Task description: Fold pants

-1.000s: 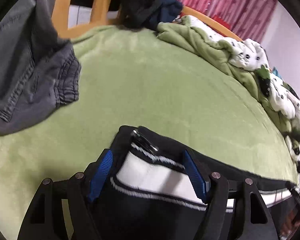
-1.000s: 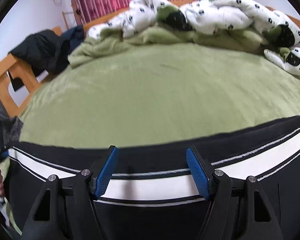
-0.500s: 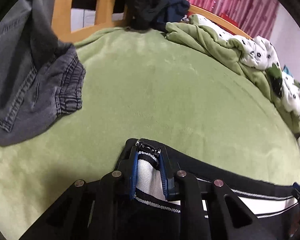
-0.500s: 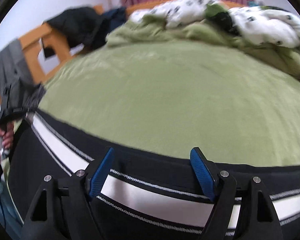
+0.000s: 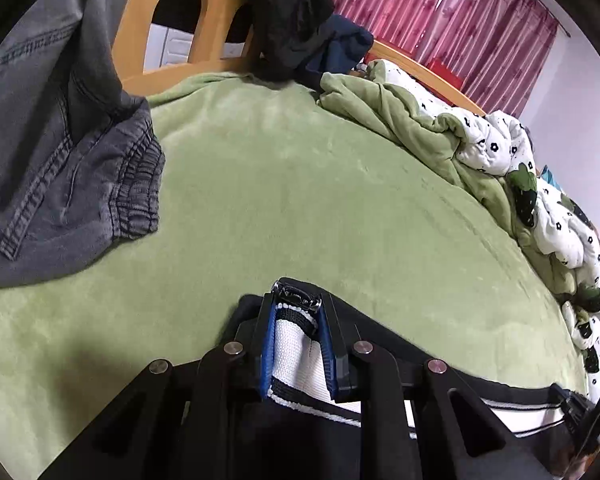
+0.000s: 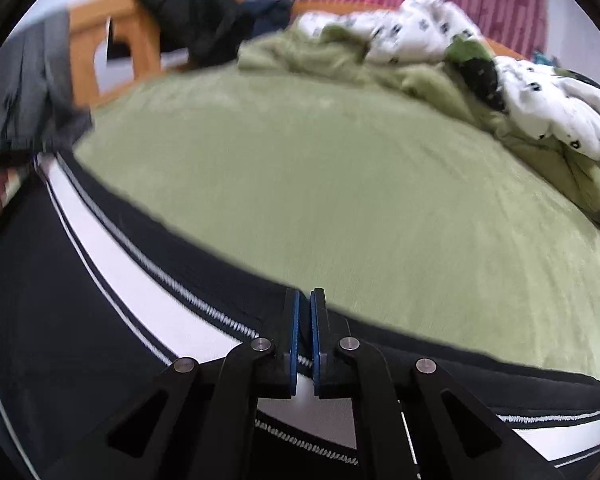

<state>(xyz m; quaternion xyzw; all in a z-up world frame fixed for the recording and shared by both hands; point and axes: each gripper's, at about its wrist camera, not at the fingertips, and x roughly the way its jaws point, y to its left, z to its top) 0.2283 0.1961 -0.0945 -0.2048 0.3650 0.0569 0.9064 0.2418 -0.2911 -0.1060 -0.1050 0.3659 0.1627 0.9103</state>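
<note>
Green-blanketed bed, wooden headboard, red curtains.

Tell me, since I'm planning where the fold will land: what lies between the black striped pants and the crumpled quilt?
Only bare green blanket. In the left wrist view it runs uninterrupted from the black striped pants to the crumpled quilt; the right wrist view agrees.

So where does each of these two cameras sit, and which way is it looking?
Left wrist view: sits on the left tool, looking along it across the green fleece bed cover; its pads clamp the black pants with a white side stripe.
Right wrist view: sits on the right tool, facing the same bed; its pads have just closed on the pants' stripe.
Shared: pants, bed cover, grey denim garment, wooden bed frame. No hand is clearly visible.
</note>
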